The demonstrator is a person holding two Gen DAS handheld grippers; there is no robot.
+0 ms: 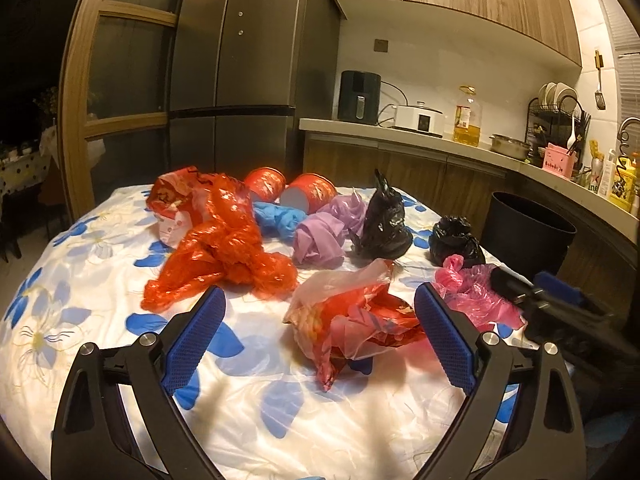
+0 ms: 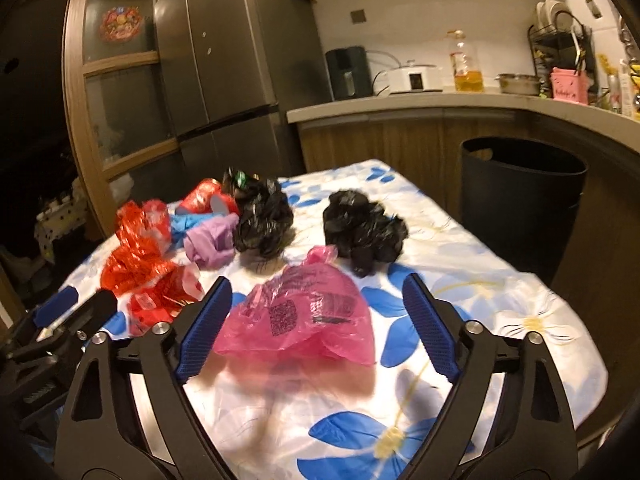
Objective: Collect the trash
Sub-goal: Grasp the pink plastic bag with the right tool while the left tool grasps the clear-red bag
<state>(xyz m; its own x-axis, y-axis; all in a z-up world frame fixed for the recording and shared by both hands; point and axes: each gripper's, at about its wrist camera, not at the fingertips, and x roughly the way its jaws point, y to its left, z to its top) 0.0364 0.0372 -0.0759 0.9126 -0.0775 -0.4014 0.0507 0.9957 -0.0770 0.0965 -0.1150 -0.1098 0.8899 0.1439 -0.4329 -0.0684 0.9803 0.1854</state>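
- The left gripper (image 1: 320,332) hung low over the counter (image 1: 100,280), which wore a white cloth with blue flowers; its jaws stood wide apart, clamped on nothing.
- A crumpled clear-and-red wrapper (image 1: 352,320) lay on the cloth between those jaws, nearer the blue pad on the 3 o'clock side; whether that pad touched it could not be told.
- The right gripper (image 2: 316,328) hovered with its jaws also apart, and the pink plastic bag (image 2: 304,320) sat between them, the 9 o'clock pad just beside the bag's edge, no squeeze showing.
- In the left wrist view the rest of the trash lay toward 12 o'clock from the jaws: a large red-orange bag (image 1: 224,248) at 11 o'clock, two red cans (image 1: 288,192) on their sides behind it, a blue bag (image 1: 276,216) and a lilac bag (image 1: 320,236) between, and two knotted black bags (image 1: 384,224) toward 1 o'clock.
- A black bin (image 2: 520,196) stood off the counter's edge at about 2 o'clock in the right wrist view, well apart from the pink plastic bag.
- That view was somewhat blurred, so print on the pink plastic bag was unreadable.
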